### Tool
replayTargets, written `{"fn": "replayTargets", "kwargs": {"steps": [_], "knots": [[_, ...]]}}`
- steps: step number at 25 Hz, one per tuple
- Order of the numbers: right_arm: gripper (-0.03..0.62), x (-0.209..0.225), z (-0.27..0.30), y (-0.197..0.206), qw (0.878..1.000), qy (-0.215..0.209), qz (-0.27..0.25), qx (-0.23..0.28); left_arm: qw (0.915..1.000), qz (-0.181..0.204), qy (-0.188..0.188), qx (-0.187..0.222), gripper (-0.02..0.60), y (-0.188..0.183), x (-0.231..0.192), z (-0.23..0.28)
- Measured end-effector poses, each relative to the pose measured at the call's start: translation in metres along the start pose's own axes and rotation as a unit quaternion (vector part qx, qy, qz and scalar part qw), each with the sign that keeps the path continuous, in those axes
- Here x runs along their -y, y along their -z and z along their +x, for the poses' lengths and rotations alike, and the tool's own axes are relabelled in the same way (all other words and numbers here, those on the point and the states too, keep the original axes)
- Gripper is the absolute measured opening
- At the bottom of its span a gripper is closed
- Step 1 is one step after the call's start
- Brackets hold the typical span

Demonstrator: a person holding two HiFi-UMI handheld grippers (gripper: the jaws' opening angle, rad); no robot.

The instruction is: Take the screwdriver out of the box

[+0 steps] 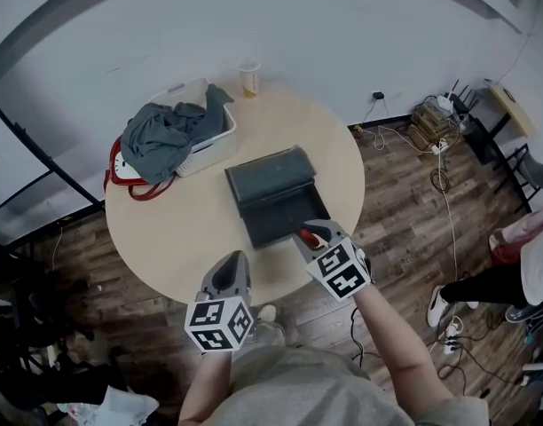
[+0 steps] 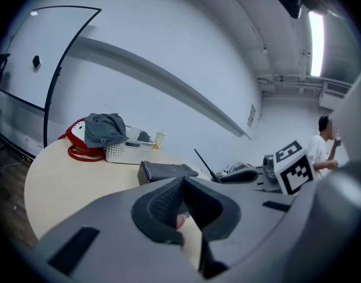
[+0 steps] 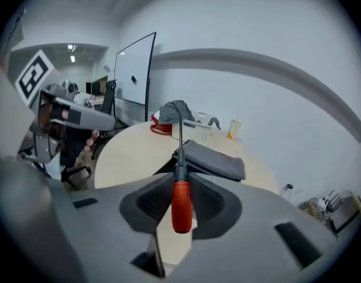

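1. The right tongs (image 3: 180,184) grip the red screwdriver (image 3: 181,208) at the near corner of the open box (image 1: 273,193).
2. The left tongs (image 2: 181,184) are closed and empty.
3. A basket (image 1: 220,133) and a cup (image 1: 249,78) sit behind the box on the worktop (image 1: 165,238).

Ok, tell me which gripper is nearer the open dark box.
Right. The right gripper, holding the red-handled screwdriver, is at the near right corner of the box. The left gripper is farther back, over the near edge of the table, apart from the box.
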State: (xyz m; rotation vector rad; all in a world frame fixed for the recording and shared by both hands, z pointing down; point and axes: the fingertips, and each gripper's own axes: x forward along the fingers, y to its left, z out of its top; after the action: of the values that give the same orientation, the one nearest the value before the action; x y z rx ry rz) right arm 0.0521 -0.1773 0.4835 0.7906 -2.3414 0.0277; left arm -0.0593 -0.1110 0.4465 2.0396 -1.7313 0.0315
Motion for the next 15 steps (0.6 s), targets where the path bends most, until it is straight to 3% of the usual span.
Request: {"fn": "replayTargets", "kwargs": {"steps": [7, 15], "knots": [[0.078, -0.017, -0.068, -0.004, 0.990, 0.036, 0.082, 0.110, 0.9998, -0.001, -0.015, 0.010, 0.004, 0.025, 0.039, -0.045], [0.077, -0.044, -0.128, 0.015, 0.977, 0.059, 0.127, 0.163, 0.9994, 0.003, -0.020, 0.028, 0.003, 0.046, 0.076, -0.090]]}}
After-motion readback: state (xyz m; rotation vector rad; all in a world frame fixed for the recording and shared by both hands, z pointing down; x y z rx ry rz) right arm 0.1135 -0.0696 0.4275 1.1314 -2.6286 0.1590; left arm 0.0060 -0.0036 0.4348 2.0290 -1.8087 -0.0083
